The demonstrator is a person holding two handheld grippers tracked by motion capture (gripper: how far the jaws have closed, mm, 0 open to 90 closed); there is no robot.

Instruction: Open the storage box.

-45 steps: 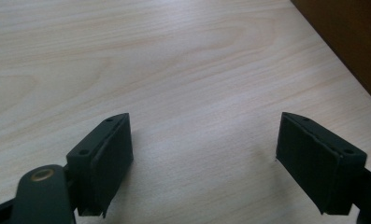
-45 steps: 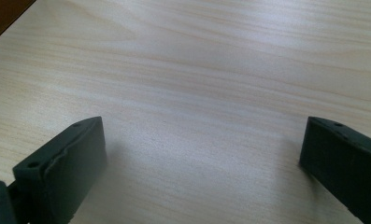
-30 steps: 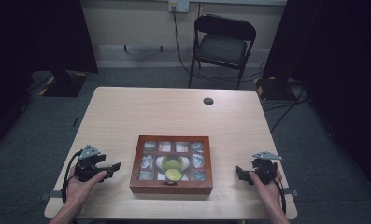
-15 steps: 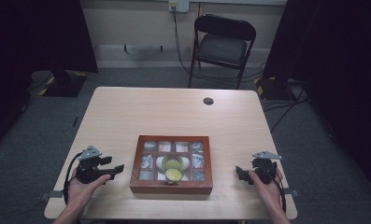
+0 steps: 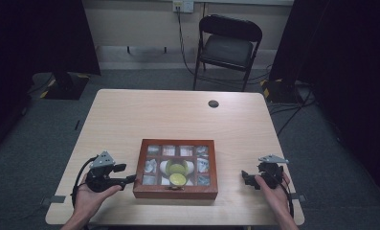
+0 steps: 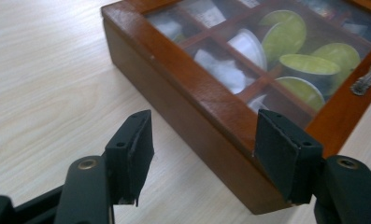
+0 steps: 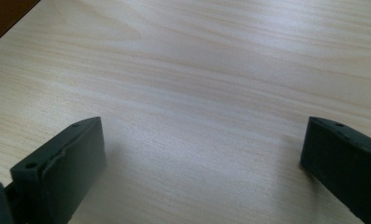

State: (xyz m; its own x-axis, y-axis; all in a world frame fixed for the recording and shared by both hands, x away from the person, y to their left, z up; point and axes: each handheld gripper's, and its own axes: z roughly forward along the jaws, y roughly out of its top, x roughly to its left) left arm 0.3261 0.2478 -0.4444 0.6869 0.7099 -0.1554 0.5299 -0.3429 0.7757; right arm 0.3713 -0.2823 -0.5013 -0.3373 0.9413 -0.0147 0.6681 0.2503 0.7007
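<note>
Wooden box at table's near edge, left gripper at its corner

Wooden box (image 5: pixel 175 168) sits flat on the light wood table (image 5: pixel 178 115), close to the near edge, about midway between the two hands. Its lid is glass in a dark wooden grid and lies closed. Through the panes: yellow-green round capsules (image 5: pixel 177 173) in the middle compartments, pale white packets (image 5: pixel 151 165) in those around them. A small metal clasp (image 6: pixel 367 77) sits on the near front edge of the lid, seen in the left gripper view.

Left gripper (image 5: pixel 128 175), held in the person's left hand (image 5: pixel 89 194), lies just beside the box's left side, jaws pointing at its near-left corner. Jaws have just been closing but are apart and clamp nothing. In the left gripper view (image 6: pixel 202 154) one jaw hangs over bare table, the other over the box's top edge; contact with the wood cannot be told.

Right gripper (image 5: pixel 245 177), in the right hand (image 5: pixel 273 189), rests well to the right of the box, apart from it. Right gripper view (image 7: pixel 202 154): jaws spread wide, released, bare tabletop between them; a sliver of the box's brown wood shows at upper left.

Beyond the table: a black folding chair (image 5: pixel 229 45) on grey carpet. A small dark round disc (image 5: pixel 213 103) lies on the table's far side.
</note>
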